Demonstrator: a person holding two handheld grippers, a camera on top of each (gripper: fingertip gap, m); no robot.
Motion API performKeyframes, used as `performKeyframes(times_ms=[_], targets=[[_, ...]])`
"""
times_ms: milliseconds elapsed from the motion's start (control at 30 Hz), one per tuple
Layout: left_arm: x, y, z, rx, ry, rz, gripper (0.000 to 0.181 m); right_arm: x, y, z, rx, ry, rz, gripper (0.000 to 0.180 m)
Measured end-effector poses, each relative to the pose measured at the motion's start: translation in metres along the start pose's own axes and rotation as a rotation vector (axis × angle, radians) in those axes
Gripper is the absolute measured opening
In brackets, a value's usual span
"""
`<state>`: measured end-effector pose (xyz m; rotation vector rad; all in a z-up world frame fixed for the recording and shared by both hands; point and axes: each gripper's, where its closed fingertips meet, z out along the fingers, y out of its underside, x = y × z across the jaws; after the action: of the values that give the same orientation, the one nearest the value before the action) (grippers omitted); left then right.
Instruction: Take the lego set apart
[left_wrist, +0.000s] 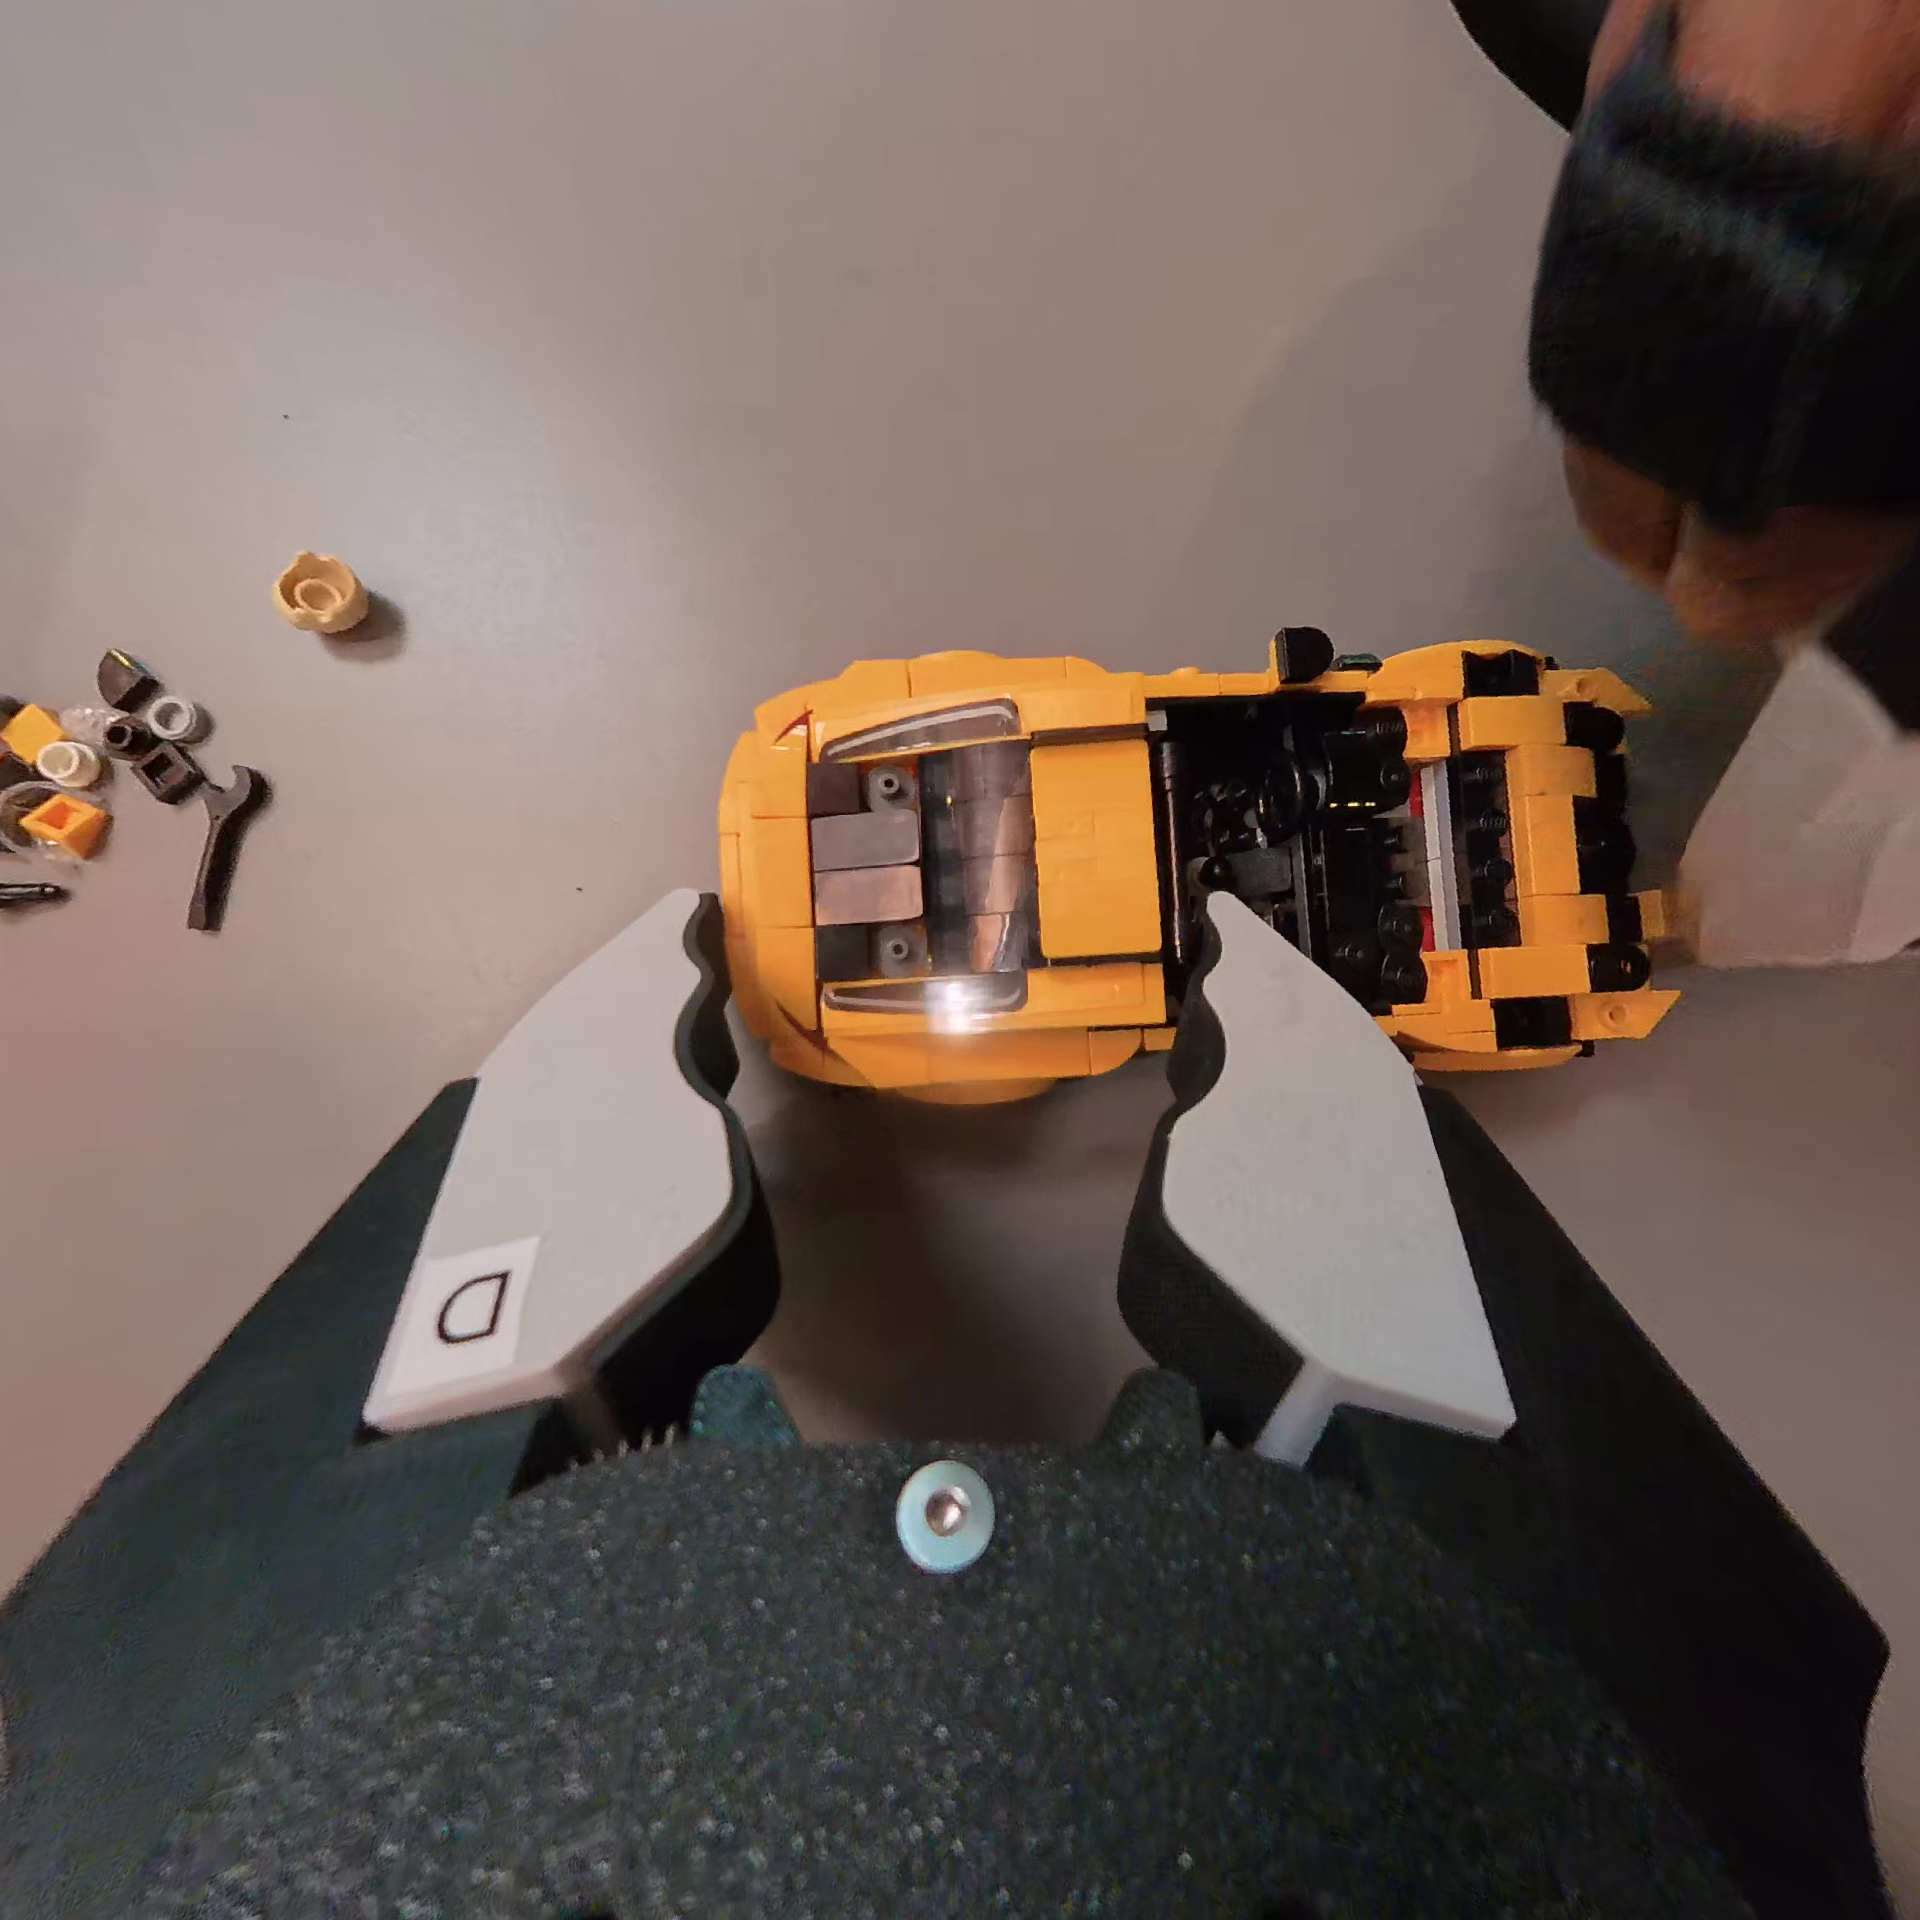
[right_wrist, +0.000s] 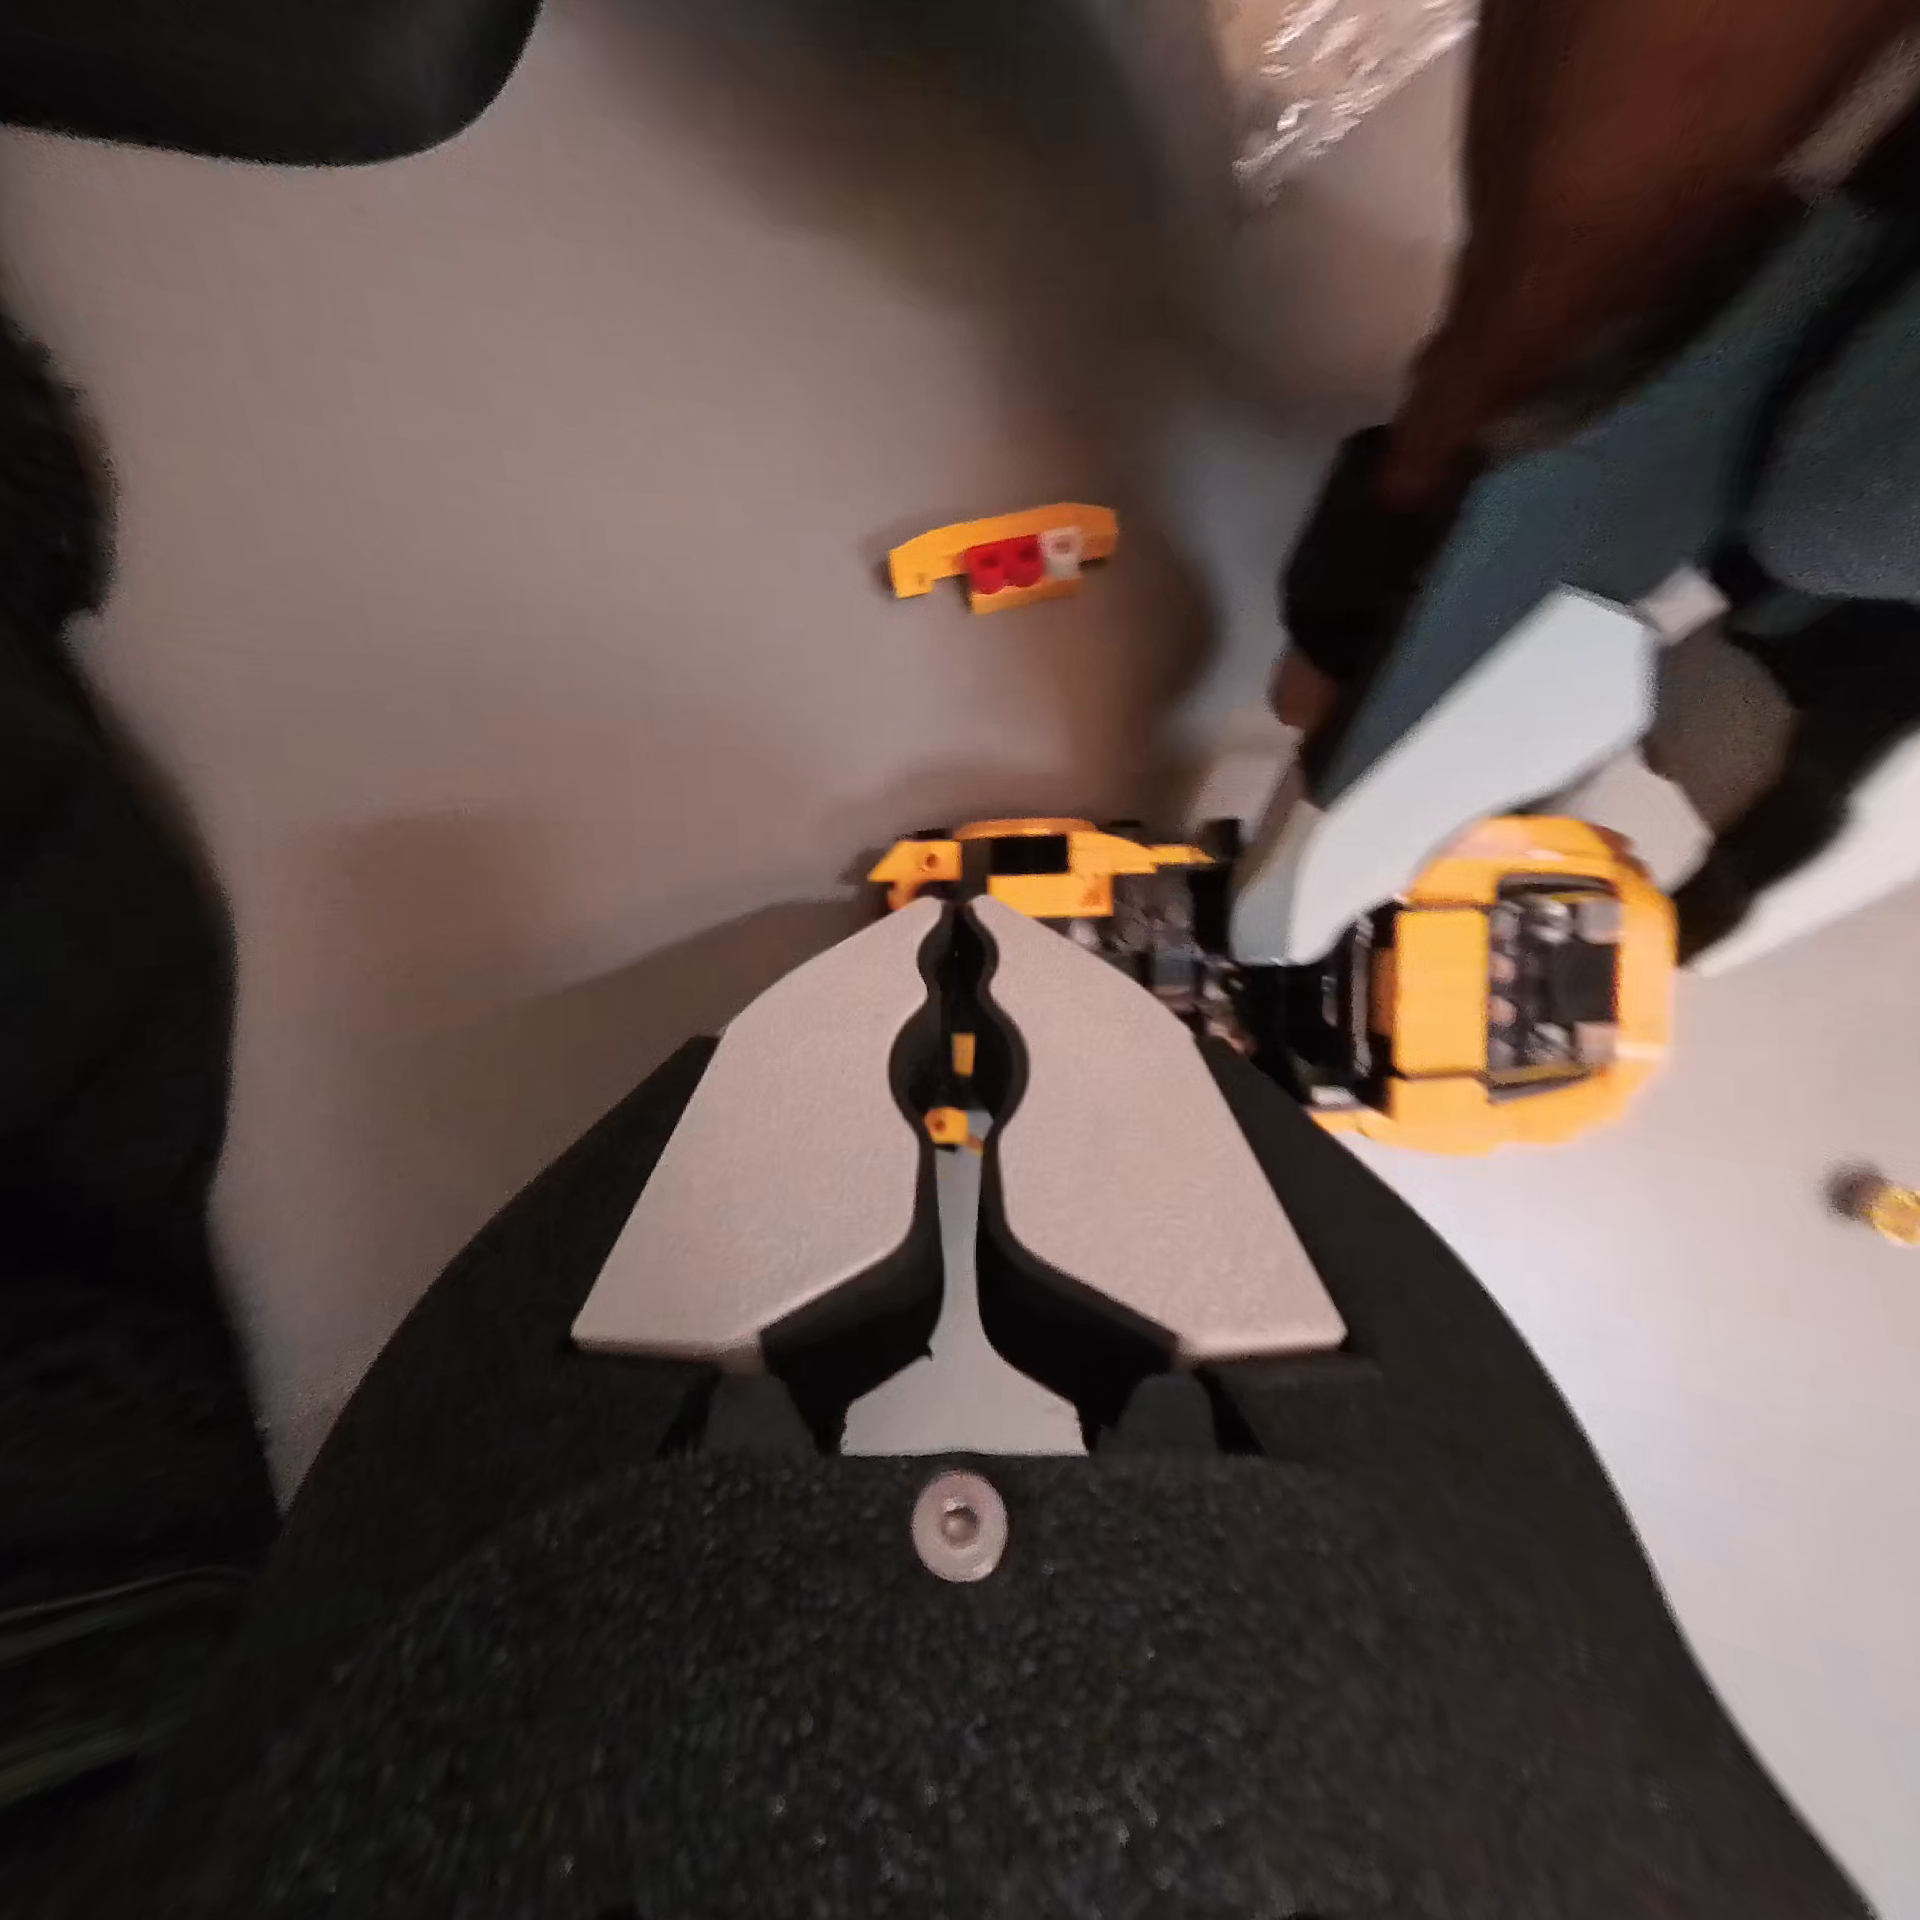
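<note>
A yellow and black lego car (left_wrist: 1091, 873) lies on the grey table (left_wrist: 727, 364), with its roof off and its black insides showing. My left gripper (left_wrist: 961, 925) straddles the car's cabin end: one finger presses the nose, the other sits in the open middle bay. It also shows in the right wrist view (right_wrist: 1455, 790). My right gripper (right_wrist: 956, 914) is shut at the car's tail (right_wrist: 1039, 873), with a thin yellow and black part (right_wrist: 961, 1060) pinched between the fingers. In the left wrist view it is only a blur at the right edge (left_wrist: 1818, 831).
Several small loose pieces (left_wrist: 94, 779), a dark wrench-shaped piece (left_wrist: 223, 842) and a tan round piece (left_wrist: 322, 592) lie at the left. A yellow strip with a red brick (right_wrist: 1003, 561) lies beyond the car. A gloved hand (left_wrist: 1714, 312) is at the upper right.
</note>
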<state>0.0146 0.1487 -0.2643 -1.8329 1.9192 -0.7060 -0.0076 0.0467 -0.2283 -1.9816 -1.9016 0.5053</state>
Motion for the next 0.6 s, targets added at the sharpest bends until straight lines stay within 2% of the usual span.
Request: performKeyframes(times_ms=[167, 433, 600], targets=[[0.000, 0.000, 0.000, -0.009, 0.002, -0.001, 0.083, 0.010, 0.011, -0.003, -0.028, 0.077, -0.018, 0.013], [0.000, 0.000, 0.000, 0.002, 0.000, -0.007, 0.082, 0.010, 0.016, 0.007, -0.130, 0.066, -0.069, 0.009], [0.000, 0.000, 0.000, 0.006, -0.001, -0.006, 0.083, 0.010, 0.016, 0.008, -0.157, 0.000, -0.054, 0.009]])
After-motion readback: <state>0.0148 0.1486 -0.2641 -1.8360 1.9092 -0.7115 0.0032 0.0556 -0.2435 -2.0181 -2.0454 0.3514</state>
